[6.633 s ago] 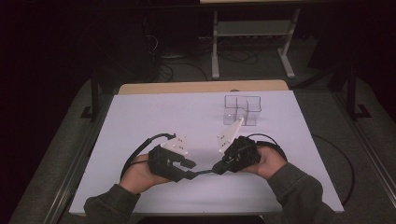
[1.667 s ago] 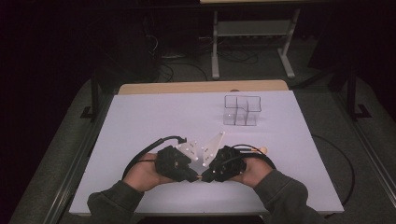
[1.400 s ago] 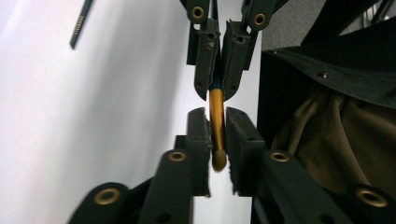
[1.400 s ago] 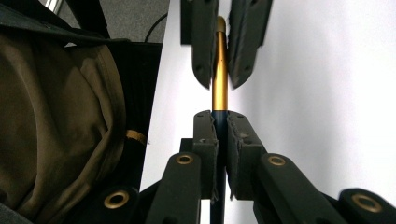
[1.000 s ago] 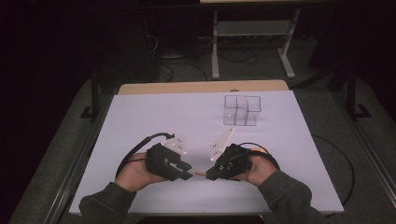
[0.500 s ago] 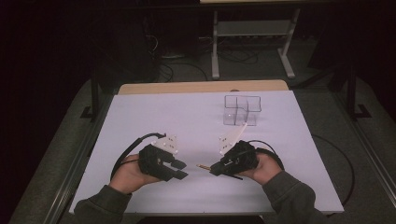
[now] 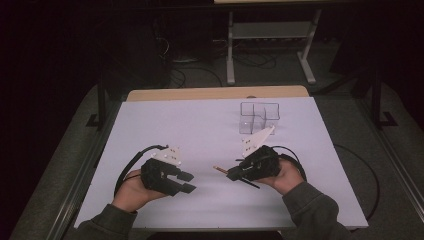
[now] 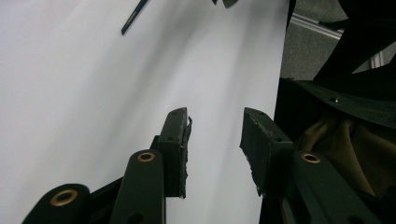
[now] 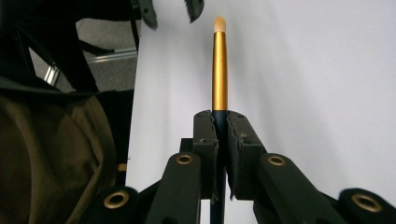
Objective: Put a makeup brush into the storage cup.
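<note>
Tongs on the right (image 9: 218,123) clamp a pencil (image 9: 219,65) by its dark shaft, eraser end forward, so it stays level over the surface (image 7: 200,125). Left tongs (image 8: 215,135) have just been opening, nothing between them, freeing the pencil for the far clear box (image 7: 258,117).

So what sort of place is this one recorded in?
Probably a lab or recording workspace: a white-covered table in a dark room, loose cables and a metal stand on the floor behind, a clear compartment box on top.
</note>
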The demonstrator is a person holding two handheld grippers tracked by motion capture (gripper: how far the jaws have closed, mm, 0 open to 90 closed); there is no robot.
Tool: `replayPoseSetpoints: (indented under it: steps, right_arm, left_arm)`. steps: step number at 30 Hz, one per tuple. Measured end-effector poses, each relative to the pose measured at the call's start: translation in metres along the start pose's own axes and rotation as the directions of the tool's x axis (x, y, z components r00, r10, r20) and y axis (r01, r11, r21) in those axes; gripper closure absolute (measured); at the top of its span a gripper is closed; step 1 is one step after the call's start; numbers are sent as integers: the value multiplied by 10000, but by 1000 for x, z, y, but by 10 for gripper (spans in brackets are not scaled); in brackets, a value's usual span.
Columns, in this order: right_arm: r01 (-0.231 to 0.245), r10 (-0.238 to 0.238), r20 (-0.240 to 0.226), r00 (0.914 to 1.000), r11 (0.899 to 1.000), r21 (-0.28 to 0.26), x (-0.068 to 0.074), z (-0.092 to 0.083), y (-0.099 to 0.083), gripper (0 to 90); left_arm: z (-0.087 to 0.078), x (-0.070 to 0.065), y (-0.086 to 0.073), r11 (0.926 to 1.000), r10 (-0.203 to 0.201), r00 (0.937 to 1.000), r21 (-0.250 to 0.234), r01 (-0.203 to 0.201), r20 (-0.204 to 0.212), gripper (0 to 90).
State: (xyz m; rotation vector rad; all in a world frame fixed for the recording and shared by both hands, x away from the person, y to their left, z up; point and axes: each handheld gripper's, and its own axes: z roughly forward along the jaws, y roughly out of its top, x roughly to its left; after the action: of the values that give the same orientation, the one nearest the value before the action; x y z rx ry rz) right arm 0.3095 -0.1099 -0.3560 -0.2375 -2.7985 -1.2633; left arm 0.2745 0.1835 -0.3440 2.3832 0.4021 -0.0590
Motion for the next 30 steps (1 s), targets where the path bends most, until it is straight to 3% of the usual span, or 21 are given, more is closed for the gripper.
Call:
replayPoseSetpoints:
  steps: [8, 12, 25, 30]
  right_arm:
    - [-433, 437, 144, 9989, 9988, -230, -6, -4, 0, 825]
    - [-256, 258, 113, 9996, 9995, -158, -5, -1, 2, 825]
    - [463, -444, -575, 9974, 9984, 318, 6, 23, 13, 825]
    - [869, -843, -880, 9926, 9959, 269, 12, 30, 17, 825]
  left_arm:
    - [-2, 5, -13, 9979, -429, 9988, -488, 419, -213, 580]
    - [-1, 4, -9, 9965, -408, 9991, -742, 398, -124, 578]
    - [6, -5, 25, 9974, 426, 9991, -585, -420, 83, 573]
    - [10, -7, 32, 9973, 580, 9979, -468, -567, 273, 635]
